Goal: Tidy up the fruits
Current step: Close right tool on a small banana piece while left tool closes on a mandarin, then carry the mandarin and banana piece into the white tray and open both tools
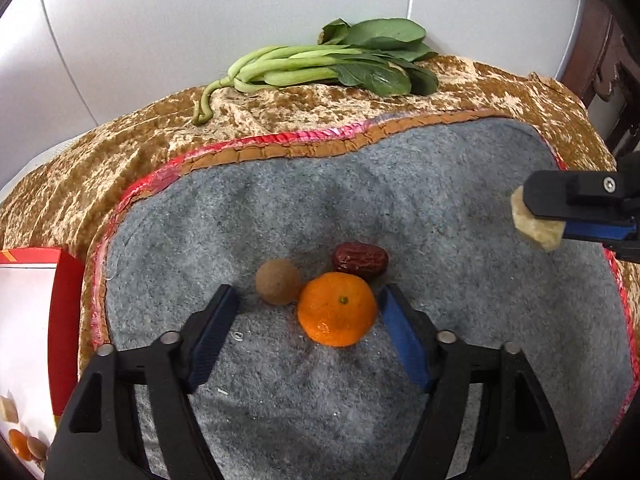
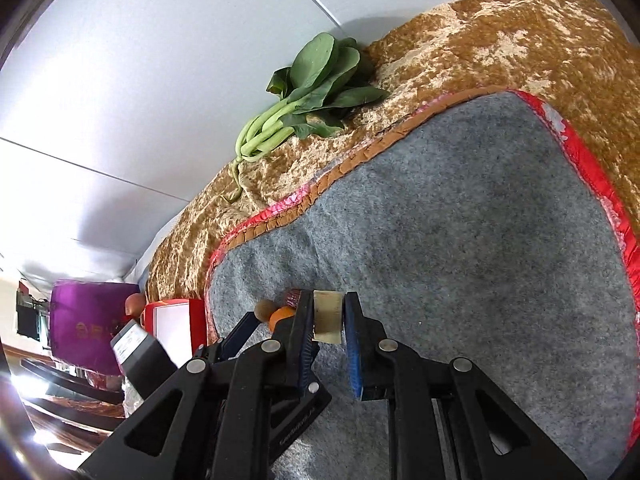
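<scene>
On the grey felt mat (image 1: 440, 208) lie a mandarin orange (image 1: 337, 309), a brown round longan (image 1: 278, 282) to its left and a dark red jujube (image 1: 360, 259) behind it. My left gripper (image 1: 310, 300) is open, its fingers on either side of the orange and the longan. My right gripper (image 2: 329, 314) is shut on a pale yellowish chunk (image 2: 328, 316) and holds it above the mat; it shows at the right edge of the left wrist view (image 1: 538, 222). The fruits show partly behind the right gripper's left finger (image 2: 280, 314).
A bunch of leafy greens (image 1: 328, 62) lies on the gold-brown cloth (image 1: 120, 152) behind the mat, by the white wall. A red box with a white inside (image 1: 36, 320) stands at the left and holds fruit pieces. A purple bag (image 2: 86, 320) lies further left.
</scene>
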A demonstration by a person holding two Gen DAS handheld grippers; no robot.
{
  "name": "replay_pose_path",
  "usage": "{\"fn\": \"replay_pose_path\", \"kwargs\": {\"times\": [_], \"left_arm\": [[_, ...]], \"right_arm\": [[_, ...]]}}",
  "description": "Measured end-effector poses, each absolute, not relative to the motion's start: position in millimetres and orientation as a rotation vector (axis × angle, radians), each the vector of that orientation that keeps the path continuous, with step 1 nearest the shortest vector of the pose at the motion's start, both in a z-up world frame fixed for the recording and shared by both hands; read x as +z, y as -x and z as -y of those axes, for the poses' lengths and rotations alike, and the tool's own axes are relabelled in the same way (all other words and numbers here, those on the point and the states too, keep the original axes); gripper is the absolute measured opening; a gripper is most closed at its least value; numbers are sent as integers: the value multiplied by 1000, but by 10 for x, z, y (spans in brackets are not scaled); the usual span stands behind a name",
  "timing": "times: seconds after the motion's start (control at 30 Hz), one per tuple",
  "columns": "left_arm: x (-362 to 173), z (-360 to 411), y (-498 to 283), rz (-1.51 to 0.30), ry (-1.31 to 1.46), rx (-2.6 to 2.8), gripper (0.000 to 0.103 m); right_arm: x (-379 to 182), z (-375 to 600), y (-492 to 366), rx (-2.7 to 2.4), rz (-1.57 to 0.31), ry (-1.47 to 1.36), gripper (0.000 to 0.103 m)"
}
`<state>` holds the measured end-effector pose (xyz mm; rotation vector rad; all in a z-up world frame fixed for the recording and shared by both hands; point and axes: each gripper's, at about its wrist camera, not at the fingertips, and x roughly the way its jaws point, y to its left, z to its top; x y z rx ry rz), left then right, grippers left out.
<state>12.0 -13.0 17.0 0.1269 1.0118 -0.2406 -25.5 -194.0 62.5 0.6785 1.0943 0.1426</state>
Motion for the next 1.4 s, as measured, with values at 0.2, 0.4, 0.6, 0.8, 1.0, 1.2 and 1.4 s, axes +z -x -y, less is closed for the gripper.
{"fn": "replay_pose_path", "kwargs": {"times": [0.2,0.4,0.6,0.8,1.0,1.2,1.4], "left_arm": [[214,57,-106,-1002,-102,-258,31],[265,70,-53,-997,-115,-268,31],[234,91,17,-992,-145,-258,30],[285,31,135,-976,-169,-246,30],[449,-144,248,-939,-161,-225,30],[674,-424,327,-887,-128,-196,30],[897,-872,467,-830,-76,-130,30]], "right_arm": [[665,1903,276,153,-1084,-679,15],[675,1787,272,171,-1080,-670,15],[705,1672,300,191,-1069,-653,15],[790,1601,310,209,-1048,-629,15],[821,1497,271,228,-1042,-616,15],[790,1254,211,254,-1056,-580,15],[780,949,207,308,-1058,-544,15]]}}
